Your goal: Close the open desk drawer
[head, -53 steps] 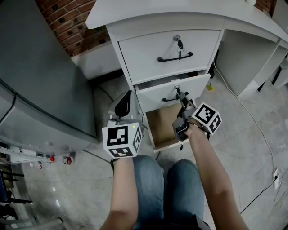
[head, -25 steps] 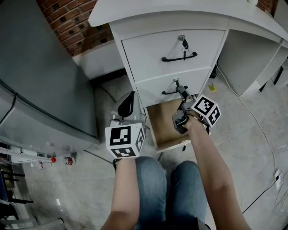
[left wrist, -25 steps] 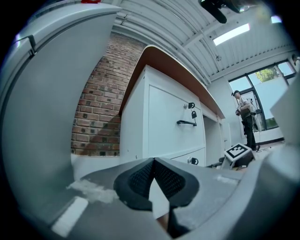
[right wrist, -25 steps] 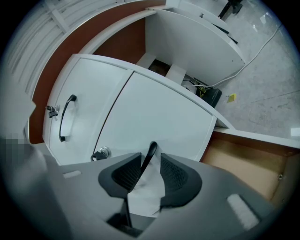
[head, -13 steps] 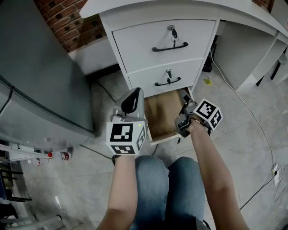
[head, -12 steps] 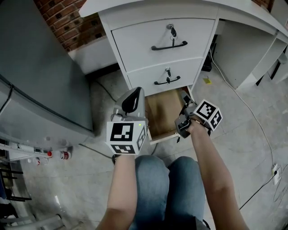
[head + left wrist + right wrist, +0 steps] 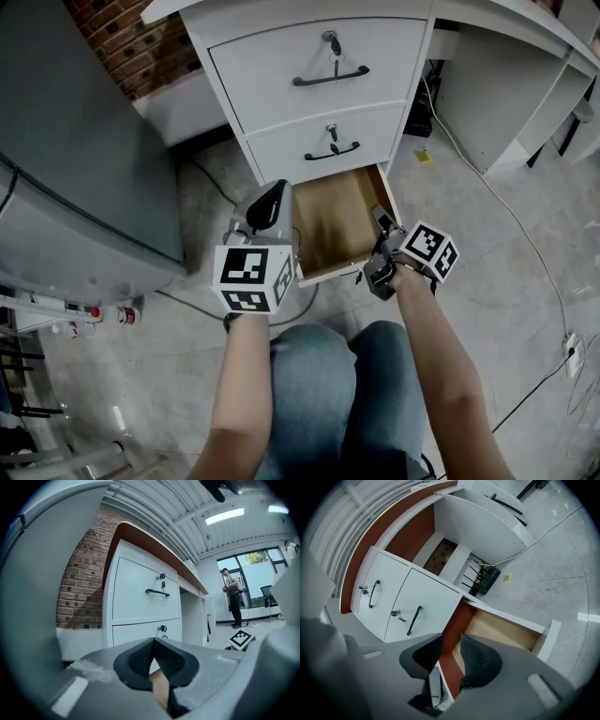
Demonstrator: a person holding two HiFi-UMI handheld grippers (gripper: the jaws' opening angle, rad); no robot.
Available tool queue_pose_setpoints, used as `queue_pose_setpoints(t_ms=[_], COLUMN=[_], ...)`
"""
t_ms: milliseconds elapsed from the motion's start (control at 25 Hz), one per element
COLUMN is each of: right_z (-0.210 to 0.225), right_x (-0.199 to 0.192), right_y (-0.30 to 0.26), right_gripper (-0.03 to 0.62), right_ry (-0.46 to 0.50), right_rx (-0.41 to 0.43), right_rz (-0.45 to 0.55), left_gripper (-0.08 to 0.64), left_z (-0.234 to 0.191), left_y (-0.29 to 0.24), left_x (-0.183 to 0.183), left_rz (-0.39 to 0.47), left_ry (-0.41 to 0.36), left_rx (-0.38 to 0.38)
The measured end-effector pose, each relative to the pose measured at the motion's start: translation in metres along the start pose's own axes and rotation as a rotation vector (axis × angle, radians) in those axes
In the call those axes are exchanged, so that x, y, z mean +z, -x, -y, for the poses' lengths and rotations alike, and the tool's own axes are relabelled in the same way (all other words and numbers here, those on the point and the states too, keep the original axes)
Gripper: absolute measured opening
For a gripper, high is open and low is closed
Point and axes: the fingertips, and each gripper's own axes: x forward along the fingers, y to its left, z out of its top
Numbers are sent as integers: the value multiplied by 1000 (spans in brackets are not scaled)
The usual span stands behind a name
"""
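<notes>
- The left gripper [image 7: 273, 195] points forward, away from the body and almost level. Its pads [image 7: 140, 656] meet at the tips with nothing between them.
- The right gripper [image 7: 378, 219] tips slightly downward. Its jaws have just closed a little, yet stand wide apart and press on nothing.
- The left forearm [image 7: 239, 375] and right forearm [image 7: 431, 366] are bare and stretch forward side by side.

Blue jeans [image 7: 337, 394] worn. Left gripper [image 7: 275, 190] & right gripper [image 7: 378, 216]: smooth grey plastic shells, each w/ a white cube [image 7: 251, 277] of black square markers. Fingers [image 7: 480, 660] black, dimpled, prob. rubber.
</notes>
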Motion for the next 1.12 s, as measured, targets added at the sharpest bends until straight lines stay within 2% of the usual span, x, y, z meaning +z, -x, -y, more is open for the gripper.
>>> queue_pose_setpoints(t_ms=[120, 320, 440, 720, 920, 1120], right_z=[10, 33, 41, 47, 65, 78], right_x=[-7, -27, -34, -50, -59, -69], right_y=[9, 22, 32, 50, 66, 70], right_gripper=[95, 92, 61, 61, 43, 25], right_ry=[9, 27, 15, 7, -88, -99], right_rx=[0, 17, 62, 158, 156, 153], right_rz=[-27, -100, -119, -176, -187, -217], left_gripper=[-2, -2, -2, -2, -2, -2], left_z=[4, 15, 15, 24, 31, 28], left_y=[-1, -3, 0, 1, 4, 6], left_x=[-5, -24, -35, -56, -61, -68], left_rz=[-18, -86, -102, -129, -140, -152], left_ry=[-18, -134, -114, -67, -82, -60], left_rx=[-12, -65, -67, -87, -105, -105])
